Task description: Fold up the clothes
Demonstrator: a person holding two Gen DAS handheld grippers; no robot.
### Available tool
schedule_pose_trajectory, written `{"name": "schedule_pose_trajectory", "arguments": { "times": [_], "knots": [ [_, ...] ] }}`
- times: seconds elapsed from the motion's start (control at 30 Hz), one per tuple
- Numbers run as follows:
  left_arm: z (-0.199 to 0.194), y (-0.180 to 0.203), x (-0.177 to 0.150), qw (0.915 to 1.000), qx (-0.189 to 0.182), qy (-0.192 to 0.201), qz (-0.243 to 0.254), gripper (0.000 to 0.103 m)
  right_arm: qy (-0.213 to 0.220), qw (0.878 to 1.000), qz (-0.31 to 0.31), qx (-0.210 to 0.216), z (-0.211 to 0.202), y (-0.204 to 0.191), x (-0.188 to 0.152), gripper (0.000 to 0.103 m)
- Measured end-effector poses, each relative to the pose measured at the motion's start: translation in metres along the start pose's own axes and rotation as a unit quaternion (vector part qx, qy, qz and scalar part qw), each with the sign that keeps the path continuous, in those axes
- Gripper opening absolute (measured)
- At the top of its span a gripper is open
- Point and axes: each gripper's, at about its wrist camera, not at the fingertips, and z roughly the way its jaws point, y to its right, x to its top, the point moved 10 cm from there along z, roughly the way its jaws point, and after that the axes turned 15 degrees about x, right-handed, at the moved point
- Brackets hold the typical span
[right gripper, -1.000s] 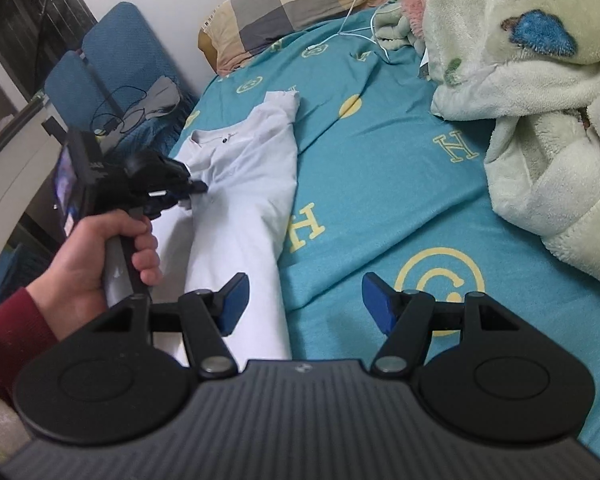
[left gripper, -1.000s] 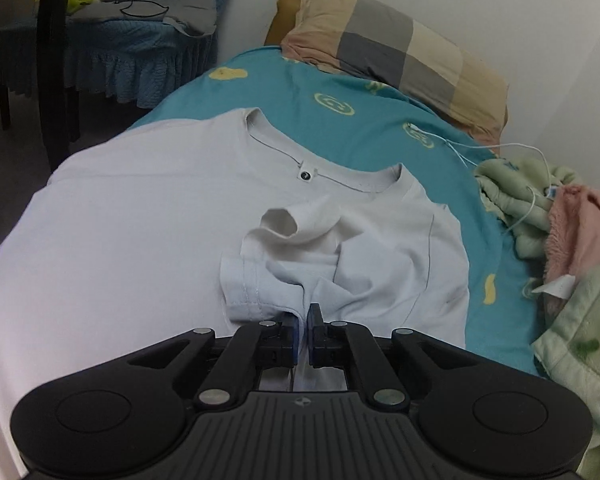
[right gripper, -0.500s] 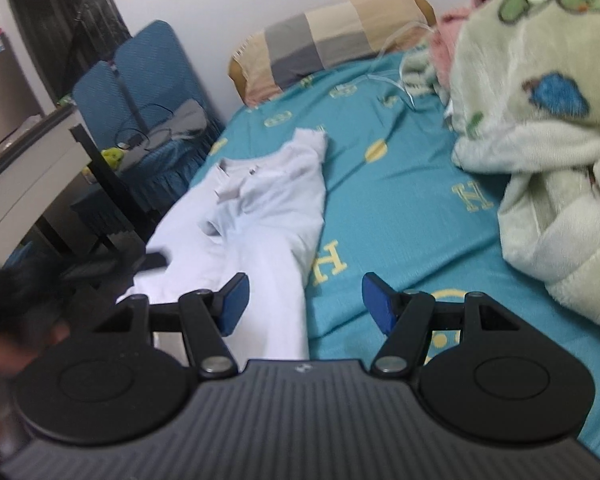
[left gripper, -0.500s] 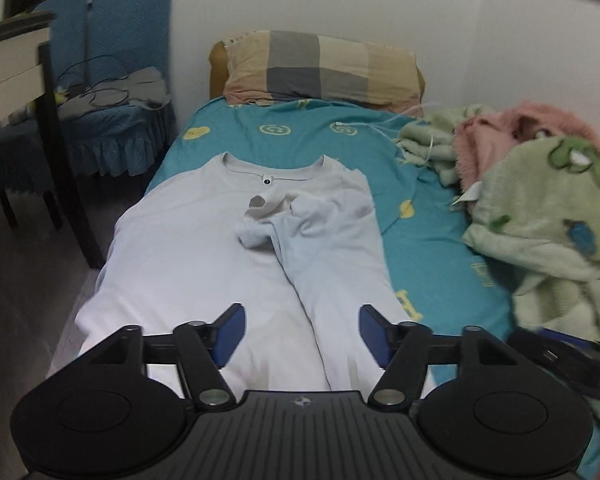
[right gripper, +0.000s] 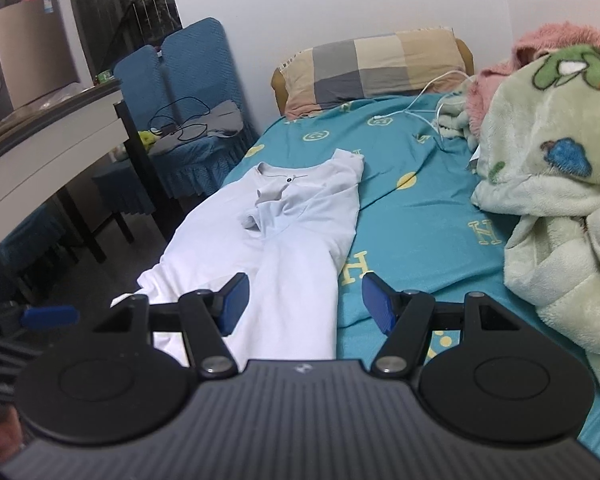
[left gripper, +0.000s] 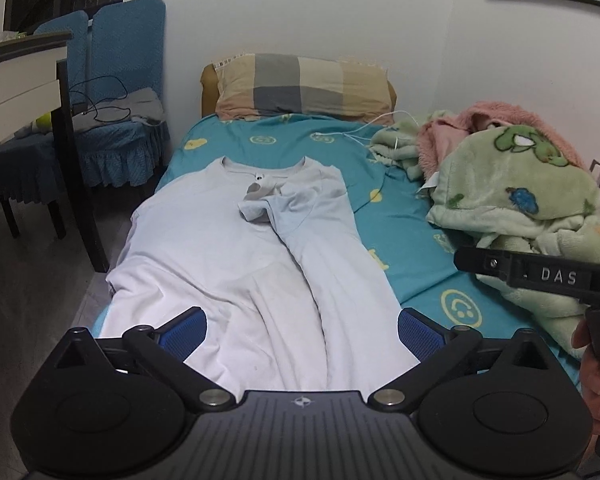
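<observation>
While our left gripper (left gripper: 302,330) hangs above the near end of the bed, its blue-padded jaws are opening to their widest and nothing sits between them; the white cotton T-shirt (left gripper: 236,280) lies below and ahead of it, spread along the bed covered by a teal sheet with yellow letter prints (left gripper: 400,248). We see the shirt's right side already folded in over the body, the short sleeve (left gripper: 260,210) doubled back and lying crumpled just under the round collar (left gripper: 264,172), which points away from us. The shirt's left half reaches the bed's edge on the gripper's left.

Our right gripper (right gripper: 304,304) hovers with its jaws spread partway, holding nothing; through it we look down on the shirt's folded right edge just ahead and below, with bare teal sheet to its right. From the left wrist view, that right gripper shows as a black bar at the right, with fingers of our right hand (left gripper: 598,384) wrapped on its handle.

Farther ahead of both grippers, a checked grey-and-beige pillow (left gripper: 300,86) rests at the head of the bed against the white wall. To the right of the grippers we see a heap of pale green fleece blanket with cartoon patches (left gripper: 516,192) and a pink fleece piece (left gripper: 456,128) behind it. To the left stand blue-covered chairs (left gripper: 128,64) and a white tabletop with dark legs (left gripper: 24,76)
</observation>
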Motion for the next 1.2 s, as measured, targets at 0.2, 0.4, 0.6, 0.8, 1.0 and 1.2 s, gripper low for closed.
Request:
{"name": "schedule_pose_trajectory", "arguments": {
  "times": [0.2, 0.4, 0.6, 0.8, 1.0, 1.2],
  "knots": [
    [-0.011, -0.038, 0.016, 0.9998, -0.009, 0.013, -0.011, 0.103, -0.021, 1.0, -0.01, 0.01, 0.01, -0.011, 0.007, 0.065],
    [-0.001, -0.089, 0.012, 0.9992, -0.007, 0.003, -0.039, 0.103, -0.107, 0.989, -0.089, 0.058, 0.097, -0.068, 0.038, 0.065],
    [0.03, -0.131, -0.006, 0.9969, -0.011, -0.025, -0.074, 0.103, -0.246, 0.934, -0.216, 0.144, 0.25, -0.176, 0.033, 0.063],
    [0.074, -0.163, -0.029, 0.9918, 0.0, -0.074, -0.104, 0.102, -0.355, 0.861, -0.312, 0.186, 0.387, -0.259, -0.012, 0.06],
    [0.1, -0.186, -0.045, 0.9871, 0.023, -0.098, -0.125, 0.102, -0.464, 0.747, -0.435, 0.193, 0.467, -0.294, -0.093, 0.06],
    [0.123, -0.195, -0.058, 0.9802, 0.018, -0.132, -0.146, 0.1, -0.539, 0.654, -0.514, 0.134, 0.508, -0.278, -0.147, 0.048]
  ]
}}
